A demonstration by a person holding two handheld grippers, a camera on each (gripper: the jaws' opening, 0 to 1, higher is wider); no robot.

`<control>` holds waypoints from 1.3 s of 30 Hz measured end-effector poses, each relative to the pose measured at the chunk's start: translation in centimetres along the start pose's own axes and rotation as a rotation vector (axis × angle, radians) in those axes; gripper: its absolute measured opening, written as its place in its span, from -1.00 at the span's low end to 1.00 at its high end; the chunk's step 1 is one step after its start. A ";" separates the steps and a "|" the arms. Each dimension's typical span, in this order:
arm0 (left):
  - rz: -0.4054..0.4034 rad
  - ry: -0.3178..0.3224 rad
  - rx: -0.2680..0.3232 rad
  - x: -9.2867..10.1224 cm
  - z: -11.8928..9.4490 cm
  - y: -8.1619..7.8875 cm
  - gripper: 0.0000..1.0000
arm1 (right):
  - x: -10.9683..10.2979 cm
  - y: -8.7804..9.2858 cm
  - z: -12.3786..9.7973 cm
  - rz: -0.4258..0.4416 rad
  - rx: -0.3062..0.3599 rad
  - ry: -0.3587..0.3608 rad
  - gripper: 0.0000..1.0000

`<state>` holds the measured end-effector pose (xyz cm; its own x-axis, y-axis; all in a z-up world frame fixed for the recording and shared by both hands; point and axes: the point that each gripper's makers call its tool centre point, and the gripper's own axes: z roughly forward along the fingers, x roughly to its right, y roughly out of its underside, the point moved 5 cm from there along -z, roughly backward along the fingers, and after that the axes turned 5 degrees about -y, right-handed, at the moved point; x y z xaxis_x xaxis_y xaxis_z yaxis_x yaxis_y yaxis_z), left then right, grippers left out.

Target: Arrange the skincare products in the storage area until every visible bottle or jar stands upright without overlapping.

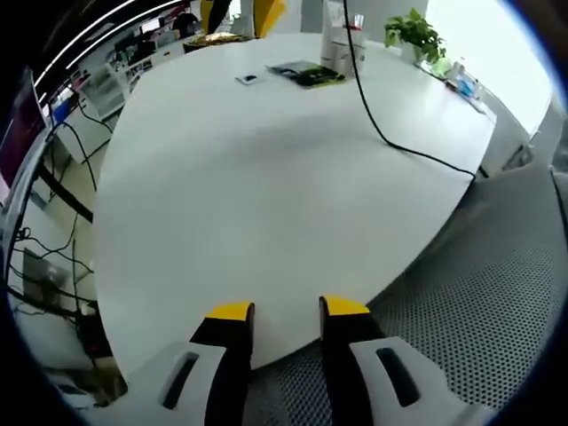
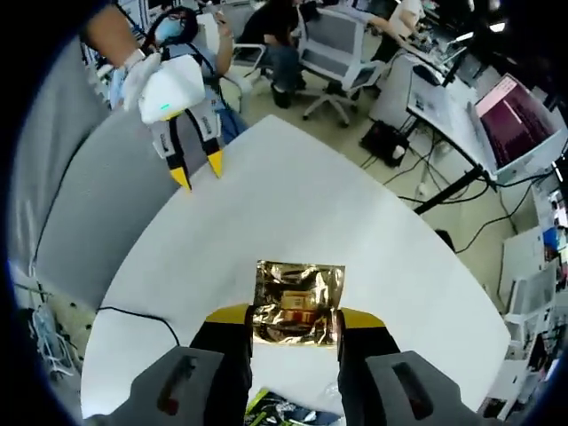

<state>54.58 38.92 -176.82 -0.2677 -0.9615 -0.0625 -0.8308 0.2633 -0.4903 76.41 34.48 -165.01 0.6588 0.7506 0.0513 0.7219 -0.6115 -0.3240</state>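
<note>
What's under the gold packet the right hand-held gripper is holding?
Under the gold foil packet, held in the right hand-held gripper, white table shows on all visible sides. Whatever lies directly beneath it is covered. The left hand-held gripper hovers open near the far edge.

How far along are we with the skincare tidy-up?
Early. Nothing looks arranged yet. In hand: the right gripper is shut on a gold foil packet above the white table. The left gripper is open. Left: the products by the potted plant still need arranging.
</note>
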 end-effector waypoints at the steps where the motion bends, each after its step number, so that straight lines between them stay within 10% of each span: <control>1: 0.001 0.000 0.002 0.0 0.0 0.0 -0.43 | -0.5 0.0 -0.2 -0.004 -0.002 0.001 -0.32; 18: 0.037 0.044 0.018 1.0 -0.9 -1.1 -0.28 | -8.6 1.9 -2.2 -0.017 0.031 0.050 -0.33; 28: -0.175 0.313 0.163 2.3 -3.1 -4.3 -0.29 | -12.0 2.3 -3.2 -0.020 0.047 0.084 -0.33; 33: -0.356 0.607 0.177 5.4 -4.8 -6.5 -0.31 | -13.4 1.7 -3.2 -0.035 0.058 0.080 -0.33; 39: -0.490 0.790 0.229 7.6 -5.7 -7.8 -0.35 | -15.0 1.1 -2.9 -0.070 0.055 0.068 -0.33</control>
<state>56.21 30.03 -168.49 -0.2374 -0.6073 0.7582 -0.8447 -0.2564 -0.4699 67.95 21.88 -163.39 0.6214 0.7711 0.1388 0.7550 -0.5420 -0.3690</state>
